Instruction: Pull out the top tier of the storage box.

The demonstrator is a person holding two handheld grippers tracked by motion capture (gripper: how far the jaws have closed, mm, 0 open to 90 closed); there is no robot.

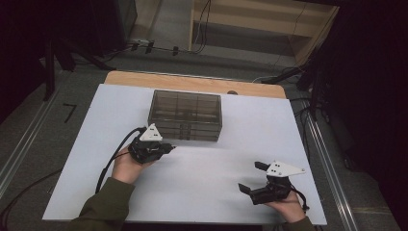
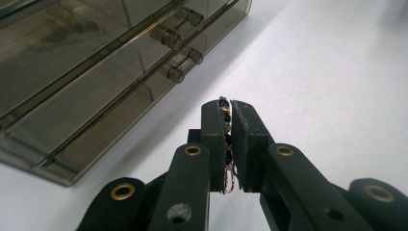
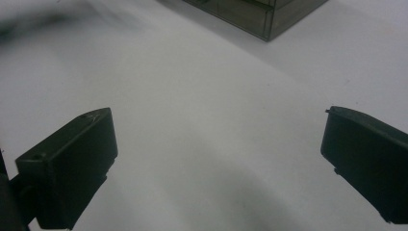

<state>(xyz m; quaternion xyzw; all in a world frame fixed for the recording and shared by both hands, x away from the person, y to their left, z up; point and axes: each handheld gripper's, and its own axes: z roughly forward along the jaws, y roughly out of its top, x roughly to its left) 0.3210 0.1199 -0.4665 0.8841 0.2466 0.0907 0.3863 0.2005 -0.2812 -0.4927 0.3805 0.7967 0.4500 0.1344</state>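
Note:
A smoky see-through drawer box (image 1: 185, 115) stands at the middle of the white table top (image 1: 86, 168). Just in front of its left end, my left gripper (image 1: 171, 147) is shut on a thin piece of jewellery, dark blue beads on gold wire (image 2: 225, 115), pinched between the pads. In the left gripper view the left gripper (image 2: 230, 108) hangs above the table beside the box (image 2: 86, 72), near its small drawer knobs (image 2: 177, 73). My right gripper (image 1: 249, 176) rests near the front right, open, nothing between its jaws. The right gripper (image 3: 216, 115) faces bare table, the box corner (image 3: 260, 14) far off.
The white top lies on a wooden table whose back edge (image 1: 192, 82) shows behind the box. Cables (image 1: 110, 159) trail from the left gripper over the table. Dark stands and cables line the floor at the left and right.

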